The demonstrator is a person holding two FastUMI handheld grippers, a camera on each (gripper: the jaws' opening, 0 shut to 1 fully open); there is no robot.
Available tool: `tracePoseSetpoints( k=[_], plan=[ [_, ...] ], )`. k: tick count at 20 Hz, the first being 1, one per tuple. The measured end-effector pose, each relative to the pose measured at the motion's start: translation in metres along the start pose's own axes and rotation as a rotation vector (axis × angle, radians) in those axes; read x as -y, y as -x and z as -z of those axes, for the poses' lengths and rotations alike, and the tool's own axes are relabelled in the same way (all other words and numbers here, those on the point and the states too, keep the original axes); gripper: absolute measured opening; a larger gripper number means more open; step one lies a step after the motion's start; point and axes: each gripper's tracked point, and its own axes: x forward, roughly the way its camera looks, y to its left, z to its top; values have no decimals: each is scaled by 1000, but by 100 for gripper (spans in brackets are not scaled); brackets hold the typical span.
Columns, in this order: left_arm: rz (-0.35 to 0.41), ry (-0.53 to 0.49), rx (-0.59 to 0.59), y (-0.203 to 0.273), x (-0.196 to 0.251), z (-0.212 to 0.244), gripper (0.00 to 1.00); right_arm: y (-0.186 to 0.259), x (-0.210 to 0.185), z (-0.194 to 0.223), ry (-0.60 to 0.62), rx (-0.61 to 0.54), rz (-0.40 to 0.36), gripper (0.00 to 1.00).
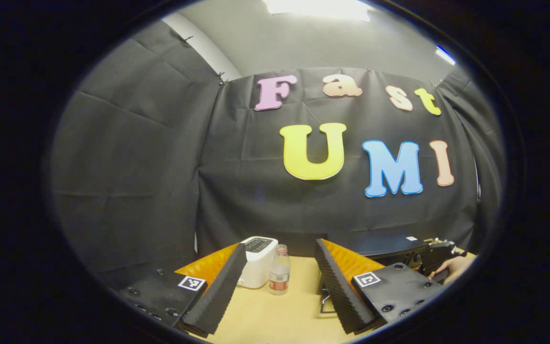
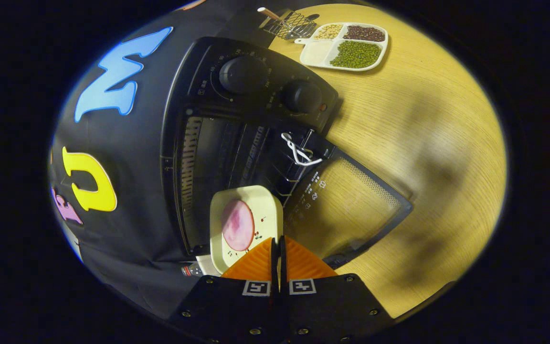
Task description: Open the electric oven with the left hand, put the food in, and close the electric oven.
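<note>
- Right gripper view: nearest the camera, the right tool is seen with its orange fingers pressed together on the near edge of a cream plate.
- A round pink piece of food is carried on that plate.
- Just beyond, the plate is held at the mouth of the black electric oven, over the threshold of the cavity; whether it rests on a rack cannot be told.
- The oven door is seen fully opened, lying out over the wooden worktop.
- Farther off, two knobs are seen on the oven's panel, and a divided tray of beans is set on the worktop beyond.
- Left gripper view: the left tool is seen with its fingers wide apart and nothing between them, raised over the worktop.
- Past its fingers a white toaster and a small bottle are seen standing side by side.
- Progress is judged as follows: the opening is done and the loading is under way; the plate is yet to be released inside and the door is yet to be closed.
</note>
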Motion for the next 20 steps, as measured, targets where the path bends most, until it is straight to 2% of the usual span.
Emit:
tracePoseSetpoints(
  k=[7,9,11,13,14,16,17,18,20],
  plan=[
    [-13,-15,-20,4,-6,6,100,-17,-28,-40,-155,186,-69,0],
    [-17,-18,-25,7,-6,7,100,-22,-29,-48,-181,218,-59,3],
    [-21,-15,-30,9,-5,7,100,-27,-30,-50,-203,228,-63,4],
    [-21,-17,-33,10,-4,8,100,-26,-42,-49,-220,224,-125,4],
    [-17,-19,-33,10,-2,9,100,-20,-46,-46,-220,205,-144,10],
    [-9,-22,-35,10,3,9,100,-21,-51,-41,-185,186,-182,15],
    [-3,-20,-36,10,7,10,100,-15,-57,-38,-171,176,-216,19],
    [5,-16,-34,9,13,10,97,-7,-60,-37,-153,163,-236,45],
    [27,-13,-33,9,23,9,100,3,-56,-30,-92,149,-237,97]
  ],
)
